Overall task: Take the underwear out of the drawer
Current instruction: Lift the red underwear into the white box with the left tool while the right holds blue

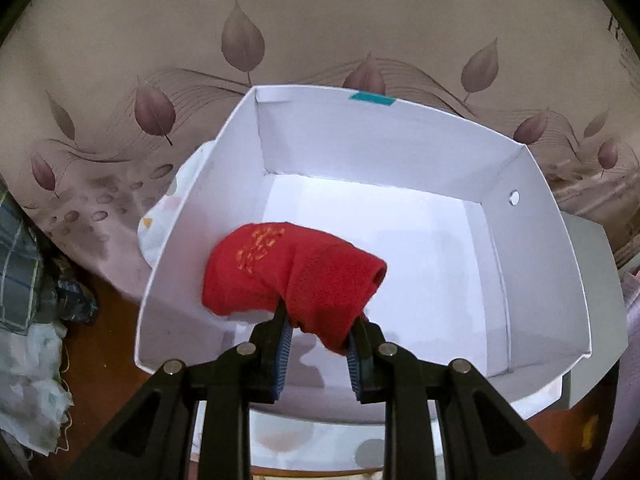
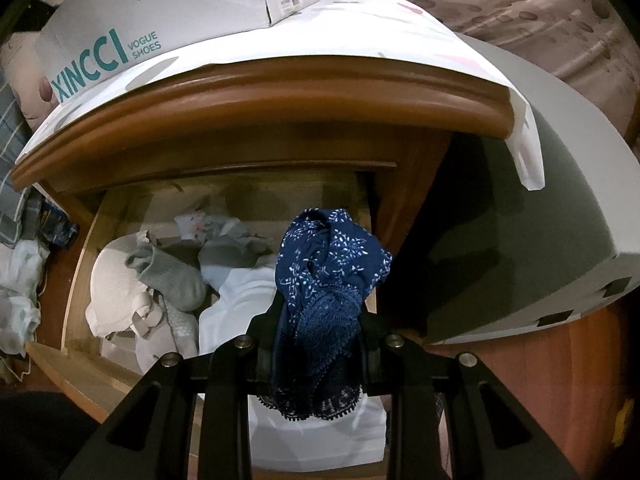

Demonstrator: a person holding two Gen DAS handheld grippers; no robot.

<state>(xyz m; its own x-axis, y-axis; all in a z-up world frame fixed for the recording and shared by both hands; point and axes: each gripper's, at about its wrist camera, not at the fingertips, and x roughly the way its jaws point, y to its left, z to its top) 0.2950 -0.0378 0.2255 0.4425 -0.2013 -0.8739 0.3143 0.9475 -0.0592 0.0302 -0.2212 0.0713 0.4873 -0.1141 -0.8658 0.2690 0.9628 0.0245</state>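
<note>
My left gripper (image 1: 320, 320) is shut on a rolled red piece of underwear (image 1: 288, 272) with gold embroidery, held inside the open white shoe box (image 1: 372, 140). My right gripper (image 2: 320, 312) is shut on dark blue floral lace underwear (image 2: 328, 272), lifted above the open wooden drawer (image 2: 76, 292). Inside the drawer lie white and grey garments (image 2: 168, 276), bunched together.
The shoe box (image 2: 152, 16) sits on a white cloth (image 2: 360, 36) on top of the wooden nightstand (image 2: 280, 100). A leaf-patterned bedspread (image 1: 200, 40) lies behind. A grey lid (image 2: 560, 220) leans at the right. Clothes (image 1: 28, 320) pile on the floor at the left.
</note>
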